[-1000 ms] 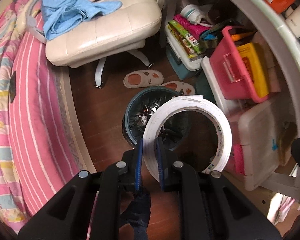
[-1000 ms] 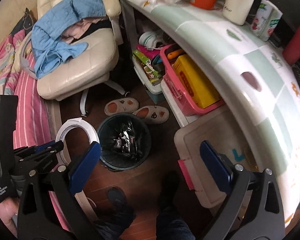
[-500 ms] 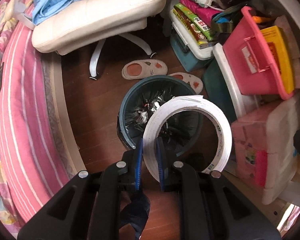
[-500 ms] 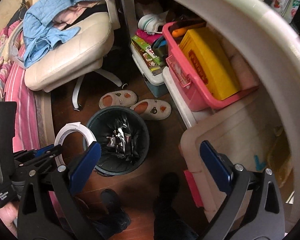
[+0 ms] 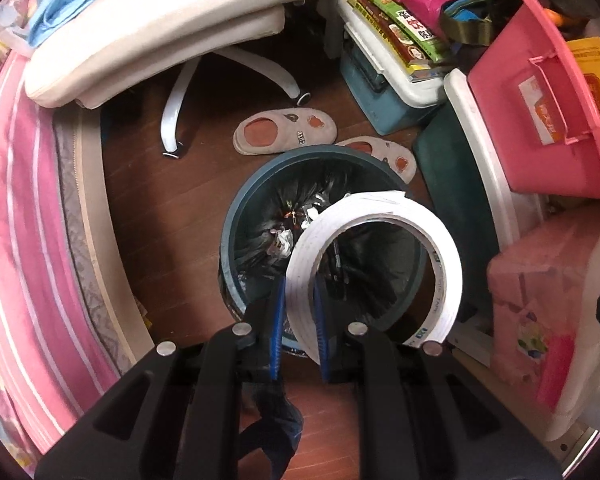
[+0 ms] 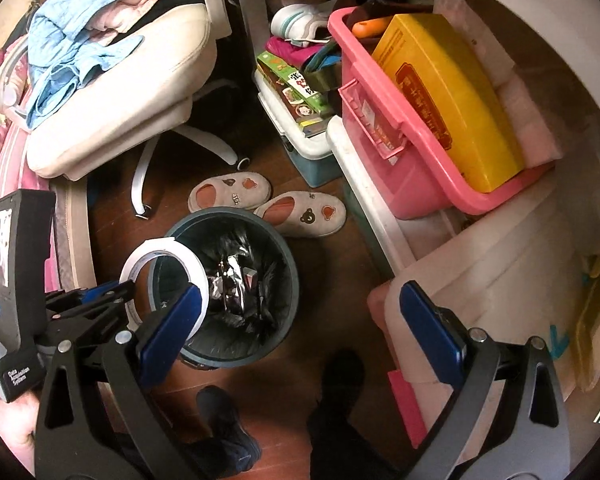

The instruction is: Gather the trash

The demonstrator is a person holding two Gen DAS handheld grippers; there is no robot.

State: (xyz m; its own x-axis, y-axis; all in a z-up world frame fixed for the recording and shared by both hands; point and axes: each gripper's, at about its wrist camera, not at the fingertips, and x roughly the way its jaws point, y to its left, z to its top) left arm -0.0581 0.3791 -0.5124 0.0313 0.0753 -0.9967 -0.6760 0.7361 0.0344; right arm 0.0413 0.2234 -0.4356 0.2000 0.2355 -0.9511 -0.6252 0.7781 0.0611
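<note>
Our left gripper (image 5: 299, 320) pinches the white tape roll (image 5: 374, 264) by its rim, directly above the lined trash bin (image 5: 236, 240); our right gripper (image 6: 300, 316) stands spread wide, holding nothing.

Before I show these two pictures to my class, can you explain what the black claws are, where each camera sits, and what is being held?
No robot here: a person holds a two-finger claw in each hand, with a fisheye camera on each looking along its fingers.

The left camera shows the left claw shut on a white tape roll, held over a dark bin lined with a black bag and holding crumpled trash.

The right camera shows the right claw open and holding nothing. It also sees the left claw from the side.

On the wooden floor beside the bin lie two slippers. A cream chair and a pink crate stand nearby.
</note>
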